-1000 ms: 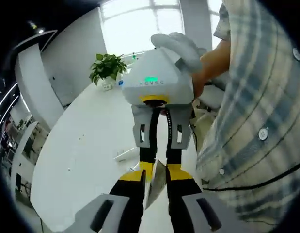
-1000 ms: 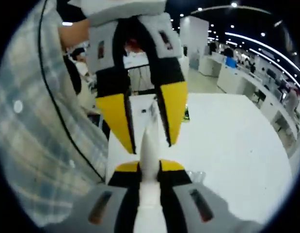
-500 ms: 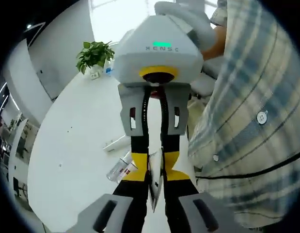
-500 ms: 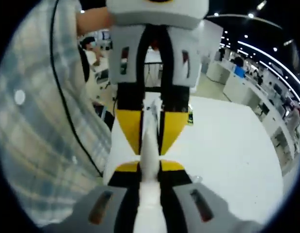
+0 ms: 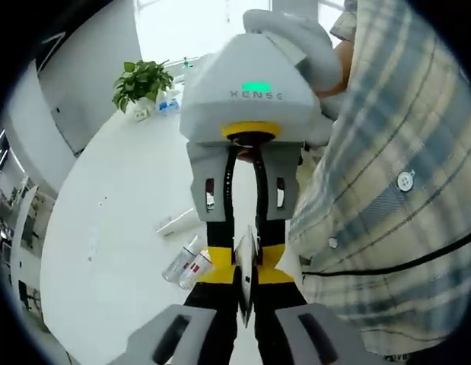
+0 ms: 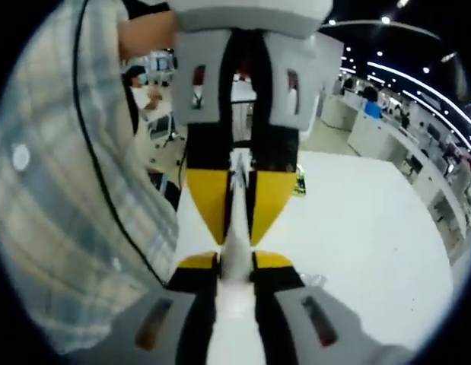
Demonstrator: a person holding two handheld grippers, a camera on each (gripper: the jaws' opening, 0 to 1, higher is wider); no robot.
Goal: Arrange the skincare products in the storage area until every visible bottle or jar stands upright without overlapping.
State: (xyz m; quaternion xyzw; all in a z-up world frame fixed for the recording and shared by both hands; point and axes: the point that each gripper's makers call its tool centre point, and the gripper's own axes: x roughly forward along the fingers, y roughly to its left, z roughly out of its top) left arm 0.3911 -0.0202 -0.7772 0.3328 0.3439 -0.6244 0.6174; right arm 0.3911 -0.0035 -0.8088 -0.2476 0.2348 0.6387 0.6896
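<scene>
Both grippers: my left gripper (image 5: pixel 245 285) and right gripper (image 6: pixel 236 268) pinch one tube (image 6: pixel 233 251).
Handling: soft, light; grip its stiffer ends.

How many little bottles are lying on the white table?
3 that I can see. Two bottles lie side by side just left of the tongs, and a white tube lies a bit further off. More may be hidden behind the tongs.
</scene>
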